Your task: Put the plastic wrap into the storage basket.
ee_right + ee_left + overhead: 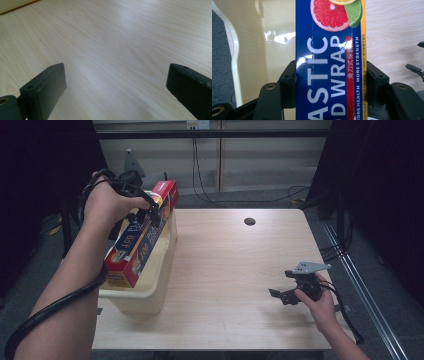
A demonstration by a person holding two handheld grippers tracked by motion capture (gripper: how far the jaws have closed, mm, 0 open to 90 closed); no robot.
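The box (141,236) of plastic wrap is tilted over the tub (150,285), squeezed in the left claw (145,202). It could slip and drop if the grip is weak. The right claw (281,295) sits wide apart, holding nothing, over the table (230,270). One box, one tub, two claws.

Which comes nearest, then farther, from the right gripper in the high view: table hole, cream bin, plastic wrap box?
1. Table hole, up-table from the right gripper.
2. Cream bin, left edge.
3. Plastic wrap box, over the bin, barely farther.
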